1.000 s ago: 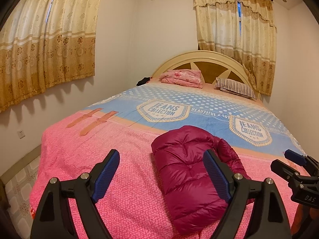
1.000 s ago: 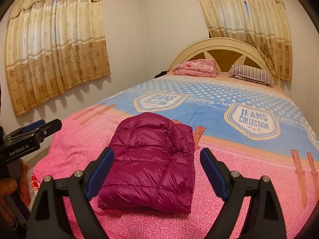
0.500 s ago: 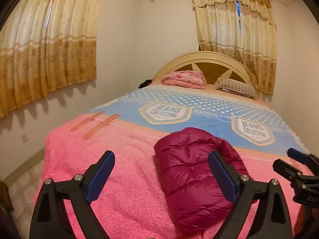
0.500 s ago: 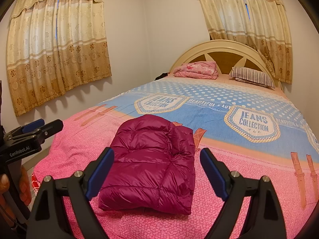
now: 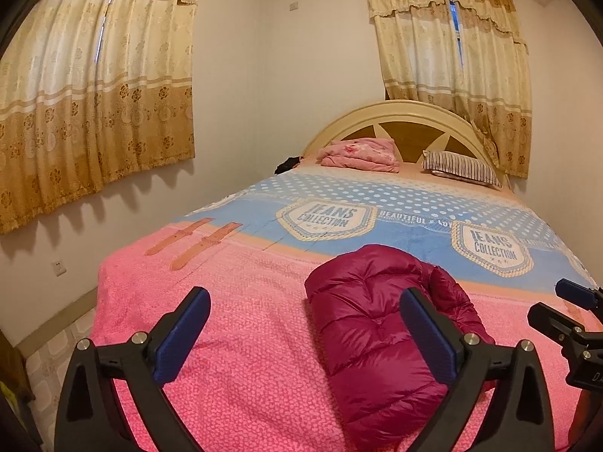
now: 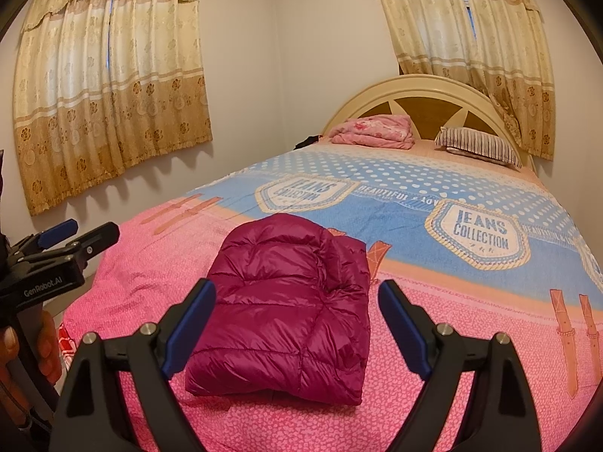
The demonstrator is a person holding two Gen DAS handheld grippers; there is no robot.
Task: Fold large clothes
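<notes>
On the near, pink-patterned end of the bed's printed blanket lies the magenta quilted puffer jacket, folded into a compact rectangular bundle with its smooth back panel uppermost and a rolled edge along its right side. The jacket rests flat on the blanket and is touched by neither tool.

The left gripper, black-framed with blue pads, is held above the blanket to the left of the jacket. Its jaws have just been opening and now stand wide apart; nothing is clamped between them, and the right-hand pad merely overlaps the jacket's edge in the left wrist view.

The right gripper is held short of the jacket's near edge, jaws spread wide, pads clear of the fabric.

At the far end, before the cream arched headboard, sit a folded pink floral quilt and a striped pillow. Beige-and-gold patterned curtains hang on the left wall and behind the headboard.
</notes>
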